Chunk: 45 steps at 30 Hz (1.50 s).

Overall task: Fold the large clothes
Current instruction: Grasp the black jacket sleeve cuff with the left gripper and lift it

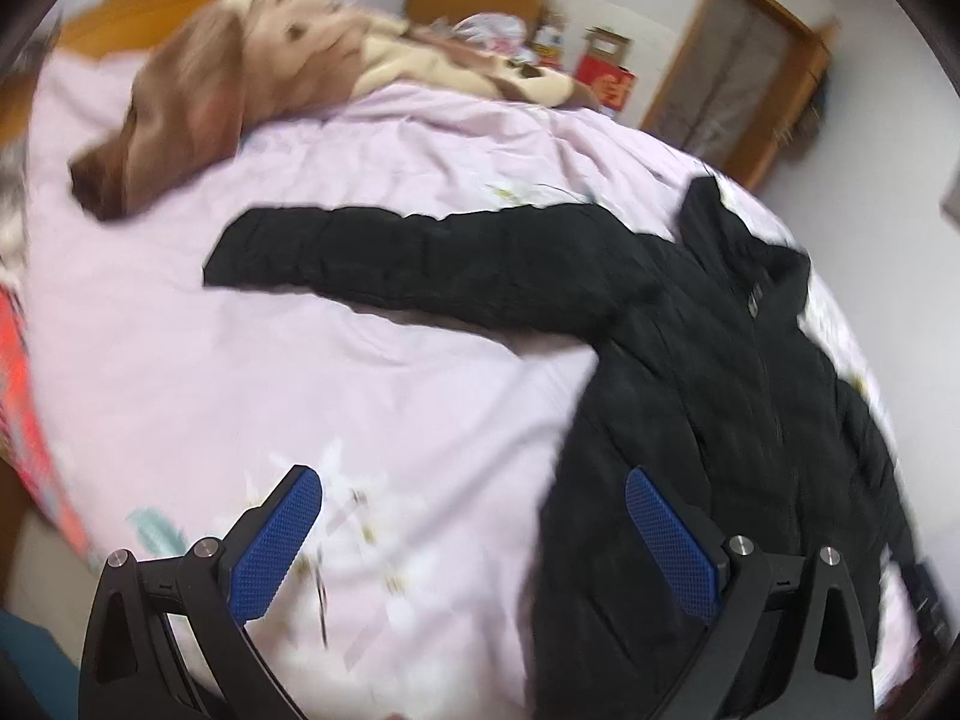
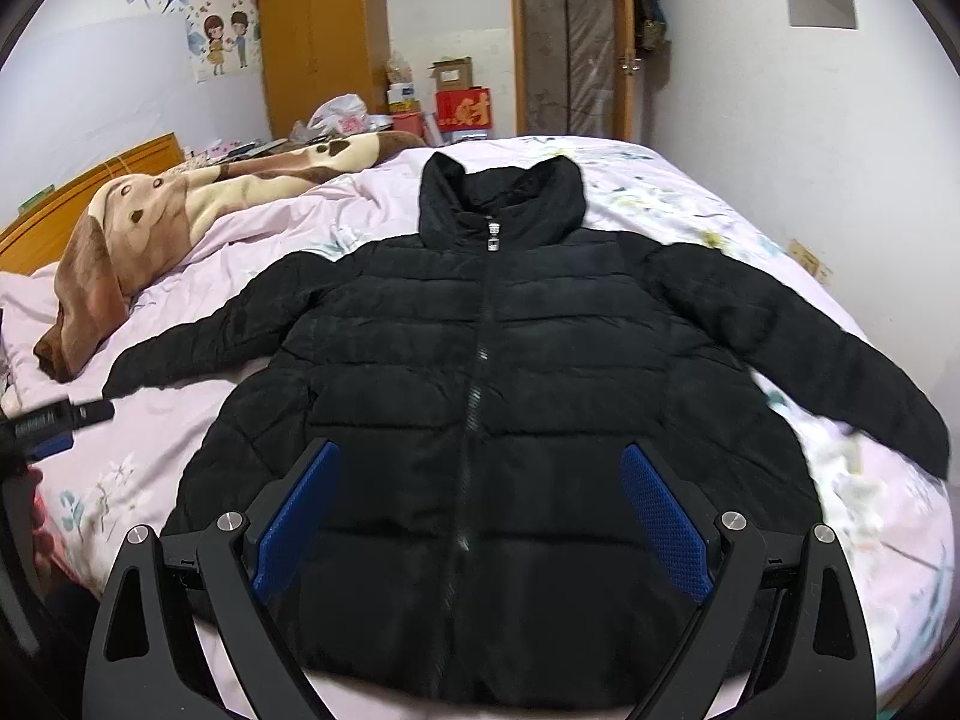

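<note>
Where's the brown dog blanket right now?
In the right wrist view, the brown dog blanket lies on the bed's far left side, by the wooden headboard, left of the black jacket.

Left tool (image 1: 474,534) held with jaws spread wide, blue ribbed pads (image 1: 279,546) facing each other, nothing gripped between them, view blurred. Right tool (image 2: 480,516) likewise gaping, both pads (image 2: 663,525) apart and empty, black fingers angled forward and slightly down. Left tool also glimpsed at the far left edge of the right wrist view, dark and blurred.
</note>
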Tool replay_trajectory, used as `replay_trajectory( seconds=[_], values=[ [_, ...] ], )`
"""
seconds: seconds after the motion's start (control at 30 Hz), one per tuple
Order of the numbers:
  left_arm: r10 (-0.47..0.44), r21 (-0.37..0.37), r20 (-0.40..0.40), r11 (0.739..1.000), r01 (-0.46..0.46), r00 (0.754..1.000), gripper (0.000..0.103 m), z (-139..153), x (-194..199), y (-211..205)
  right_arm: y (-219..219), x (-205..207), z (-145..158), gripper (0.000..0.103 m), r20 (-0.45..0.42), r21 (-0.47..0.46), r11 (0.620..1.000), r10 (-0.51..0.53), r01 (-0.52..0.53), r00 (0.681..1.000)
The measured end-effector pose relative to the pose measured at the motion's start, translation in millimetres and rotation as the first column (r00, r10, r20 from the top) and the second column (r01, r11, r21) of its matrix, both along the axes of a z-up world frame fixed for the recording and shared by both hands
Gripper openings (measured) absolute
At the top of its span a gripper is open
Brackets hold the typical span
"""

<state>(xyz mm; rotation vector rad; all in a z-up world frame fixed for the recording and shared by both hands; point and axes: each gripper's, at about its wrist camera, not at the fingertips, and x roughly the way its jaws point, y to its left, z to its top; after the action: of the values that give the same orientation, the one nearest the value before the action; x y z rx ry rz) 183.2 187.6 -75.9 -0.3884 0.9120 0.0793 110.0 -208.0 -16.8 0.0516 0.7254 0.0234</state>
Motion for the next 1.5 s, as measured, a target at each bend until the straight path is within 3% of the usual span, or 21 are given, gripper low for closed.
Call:
replay_trajectory(
  seconds=[0.2, 0.3, 0.5, 0.6, 0.7, 0.83, 0.9, 1.0, 1.07, 1.17, 1.23, 1.5],
  values=[
    [0.104, -0.054, -0.045, 0.993, -0.107, 0.994, 0.103, -31, 56, 67, 27, 42, -13, 0.095, -0.033, -0.020, 0.998, 0.062, -0.063, 0.998],
    [0.140, -0.036, -0.059, 0.989, -0.142, 0.988, 0.103, -44, 79, 87, 44, 61, -17, 0.095, -0.038, -0.039, 0.994, 0.100, -0.102, 0.994],
    [0.241, -0.147, -0.095, 0.956, -0.253, 0.966, 0.102, -75, 122, 130, 83, 93, -24, 0.095, -0.043, -0.072, 0.980, 0.183, -0.186, 0.982],
    [0.291, -0.230, -0.113, 0.922, -0.310, 0.950, 0.102, -91, 141, 148, 97, 104, -29, 0.095, -0.049, -0.063, 0.973, 0.219, -0.222, 0.975],
    [0.344, -0.351, -0.150, 0.858, -0.375, 0.927, 0.102, -109, 152, 165, 107, 111, -35, 0.095, -0.058, -0.057, 0.968, 0.241, -0.244, 0.969],
    [0.368, -0.357, -0.160, 0.844, -0.401, 0.916, 0.102, -117, 166, 170, 112, 117, -45, 0.095, -0.081, -0.043, 0.966, 0.249, -0.253, 0.965],
    [0.405, -0.388, -0.162, 0.812, -0.435, 0.900, 0.102, -121, 172, 175, 112, 120, -50, 0.095, -0.098, -0.045, 0.966, 0.250, -0.255, 0.963],
    [0.444, -0.399, -0.155, 0.789, -0.467, 0.882, 0.081, -121, 176, 180, 111, 122, -54, 0.095, -0.103, -0.047, 0.967, 0.245, -0.250, 0.964],
    [0.452, -0.375, -0.148, 0.797, -0.473, 0.880, 0.058, -117, 178, 180, 109, 122, -54, 0.095, -0.103, -0.043, 0.969, 0.240, -0.245, 0.965],
    [0.445, -0.328, -0.111, 0.827, -0.455, 0.889, 0.034, -106, 179, 173, 106, 123, -55, 0.095, -0.108, -0.041, 0.971, 0.230, -0.235, 0.967],
    [0.441, -0.270, -0.074, 0.855, -0.443, 0.895, 0.024, -94, 180, 166, 104, 125, -56, 0.095, -0.111, -0.040, 0.973, 0.223, -0.229, 0.968],
    [0.305, -0.115, 0.127, 0.950, -0.292, 0.944, 0.020, -24, 180, 114, 87, 125, -45, 0.095, -0.075, -0.038, 0.982, 0.181, -0.184, 0.981]
  ],
)
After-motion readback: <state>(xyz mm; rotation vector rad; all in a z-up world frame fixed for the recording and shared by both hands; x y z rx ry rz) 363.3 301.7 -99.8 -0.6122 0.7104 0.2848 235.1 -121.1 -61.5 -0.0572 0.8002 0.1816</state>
